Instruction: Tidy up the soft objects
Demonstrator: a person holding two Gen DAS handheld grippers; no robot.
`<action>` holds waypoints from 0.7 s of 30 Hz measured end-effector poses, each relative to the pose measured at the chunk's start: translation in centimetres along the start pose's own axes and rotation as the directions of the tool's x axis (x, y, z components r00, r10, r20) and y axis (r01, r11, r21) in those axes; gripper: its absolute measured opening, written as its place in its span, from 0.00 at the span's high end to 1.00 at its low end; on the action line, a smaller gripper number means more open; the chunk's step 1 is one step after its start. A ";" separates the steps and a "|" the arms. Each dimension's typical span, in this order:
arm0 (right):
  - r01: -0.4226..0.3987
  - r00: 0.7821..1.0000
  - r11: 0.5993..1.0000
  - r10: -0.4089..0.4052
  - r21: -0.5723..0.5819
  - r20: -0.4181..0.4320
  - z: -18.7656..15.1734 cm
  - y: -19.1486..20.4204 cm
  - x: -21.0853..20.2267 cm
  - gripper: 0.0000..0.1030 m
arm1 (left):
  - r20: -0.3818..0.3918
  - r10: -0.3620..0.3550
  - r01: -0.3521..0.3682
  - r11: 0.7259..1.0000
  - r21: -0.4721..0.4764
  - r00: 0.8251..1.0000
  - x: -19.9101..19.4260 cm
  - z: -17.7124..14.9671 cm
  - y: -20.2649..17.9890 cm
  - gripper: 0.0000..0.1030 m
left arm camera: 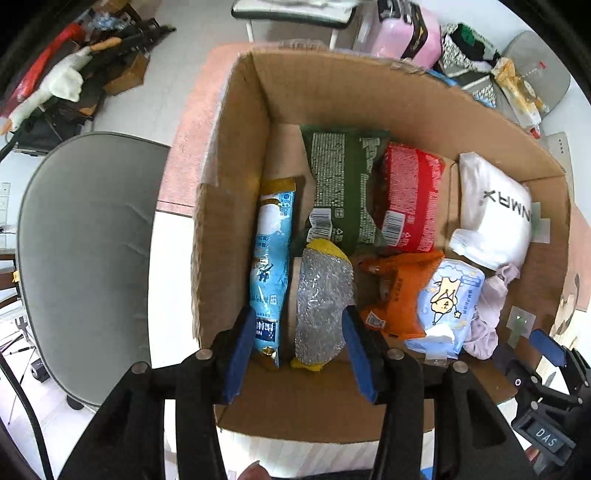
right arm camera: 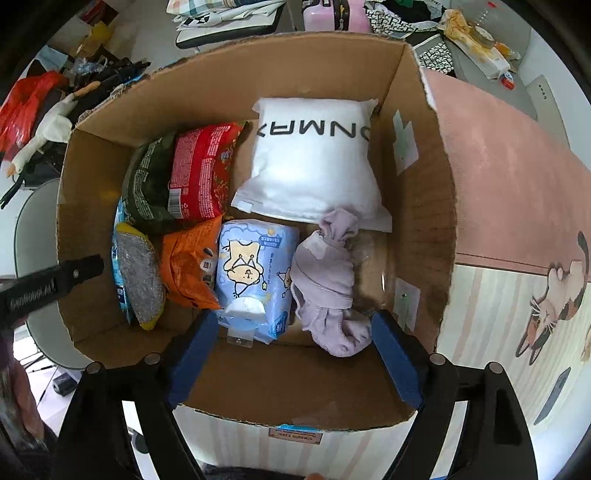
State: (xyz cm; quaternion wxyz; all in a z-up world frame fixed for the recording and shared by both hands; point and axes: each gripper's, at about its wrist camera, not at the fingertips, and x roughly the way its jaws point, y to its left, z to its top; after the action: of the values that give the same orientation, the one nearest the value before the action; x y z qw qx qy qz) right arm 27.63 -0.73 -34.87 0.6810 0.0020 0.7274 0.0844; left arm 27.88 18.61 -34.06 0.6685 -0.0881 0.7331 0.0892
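Note:
An open cardboard box (left arm camera: 236, 155) (right arm camera: 424, 155) holds several soft packs: a blue pack (left arm camera: 269, 266), a silver-and-yellow sponge (left arm camera: 321, 302) (right arm camera: 140, 280), a green pack (left arm camera: 343, 184), a red pack (left arm camera: 410, 195) (right arm camera: 203, 173), an orange pack (left arm camera: 395, 291) (right arm camera: 188, 266), a blue tissue pack (left arm camera: 450, 299) (right arm camera: 255, 273), a white pouch (left arm camera: 495, 214) (right arm camera: 314, 162) and lilac cloth (left arm camera: 484, 321) (right arm camera: 325, 288). My left gripper (left arm camera: 297, 347) is open above the sponge, its fingers either side of it. My right gripper (right arm camera: 295, 354) is open and empty over the box's near wall.
The box stands on a table with a pink cloth (right arm camera: 509, 177) and a cat picture (right arm camera: 554, 295). A grey chair (left arm camera: 85, 258) is to the left. Clutter and a plush goose (left arm camera: 55, 88) lie on the floor behind. A pink suitcase (left arm camera: 399, 29) is at the back.

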 end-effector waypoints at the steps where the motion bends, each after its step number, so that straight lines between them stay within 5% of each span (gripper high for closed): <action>1: -0.001 1.000 1.000 0.001 0.001 0.008 -0.2 0.0 -0.2 0.09 | 0.014 0.001 -0.001 1.000 -0.001 1.000 -0.4 -0.3 -0.2 0.56; 2: 0.001 1.000 1.000 -0.001 0.001 0.016 -0.3 0.1 -0.6 0.01 | 0.036 0.005 -0.005 1.000 -0.003 0.999 -0.8 -0.9 -0.4 0.56; 7: 0.017 0.999 1.000 -0.017 -0.009 0.051 -1.6 0.4 -1.5 0.00 | 0.105 0.004 -0.005 1.000 0.010 0.995 -2.3 -2.9 -1.0 0.49; 9: 0.046 0.997 0.999 -0.045 -0.020 0.069 -2.1 0.5 -1.8 0.00 | 0.140 0.010 -0.013 1.000 0.015 0.990 -2.8 -3.6 -1.2 0.17; 11: 0.054 0.995 0.998 -0.052 -0.019 0.083 -2.5 0.5 -2.1 0.00 | 0.179 0.011 -0.014 1.000 0.012 0.984 -3.4 -4.2 -1.3 0.09; 21: 0.068 0.990 0.998 -0.067 0.000 0.122 -3.8 0.0 -3.2 0.00 | 0.246 0.024 -0.025 1.000 0.001 0.969 -5.1 -5.5 -1.6 0.04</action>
State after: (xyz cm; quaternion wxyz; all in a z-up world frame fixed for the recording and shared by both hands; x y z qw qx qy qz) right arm 24.07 -1.54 -31.51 0.7265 -0.0190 0.6841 0.0626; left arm 23.40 15.73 -28.48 0.7533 -0.0660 0.6457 0.1061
